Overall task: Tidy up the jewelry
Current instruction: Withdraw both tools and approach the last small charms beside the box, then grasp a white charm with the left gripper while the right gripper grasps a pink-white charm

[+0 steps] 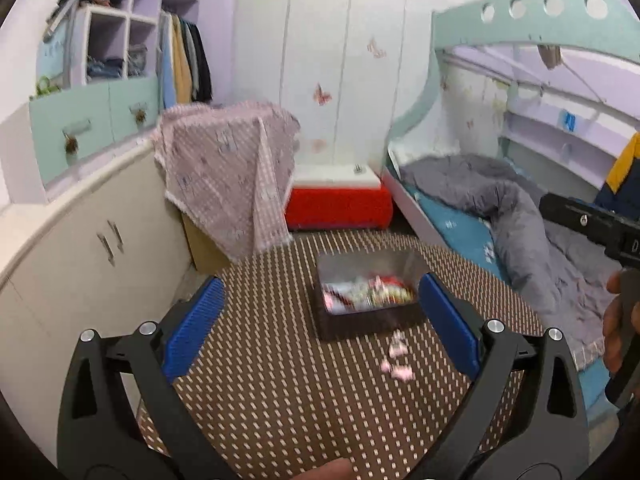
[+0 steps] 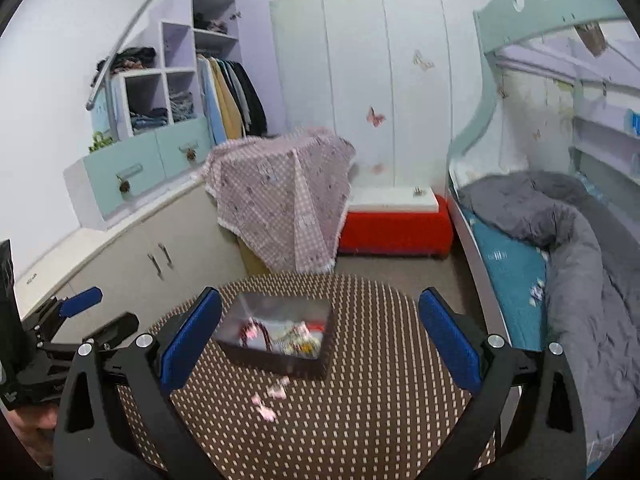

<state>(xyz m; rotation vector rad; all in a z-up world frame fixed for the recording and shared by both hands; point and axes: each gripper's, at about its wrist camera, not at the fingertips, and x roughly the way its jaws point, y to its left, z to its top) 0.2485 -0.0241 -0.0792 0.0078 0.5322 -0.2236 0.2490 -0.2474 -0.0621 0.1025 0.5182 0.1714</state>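
A dark open jewelry box [image 1: 366,316] with shiny inner walls sits on a round table with a brown dotted cloth [image 1: 280,380]. It holds a blurred heap of pink, red and yellow pieces [image 1: 370,290]. Small pink pieces [image 1: 396,360] lie loose on the cloth in front of the box. My left gripper [image 1: 320,324] is open and empty, held above the table short of the box. In the right wrist view the box [image 2: 280,340] and the pink pieces [image 2: 268,400] show too. My right gripper [image 2: 320,336] is open and empty, also short of the box.
A pink checked cloth [image 1: 228,172] covers a stand beyond the table. A red and white bench [image 1: 340,200] stands by the white wardrobe. A bed with grey bedding [image 1: 520,220] is on the right, cream cabinets [image 1: 80,248] on the left.
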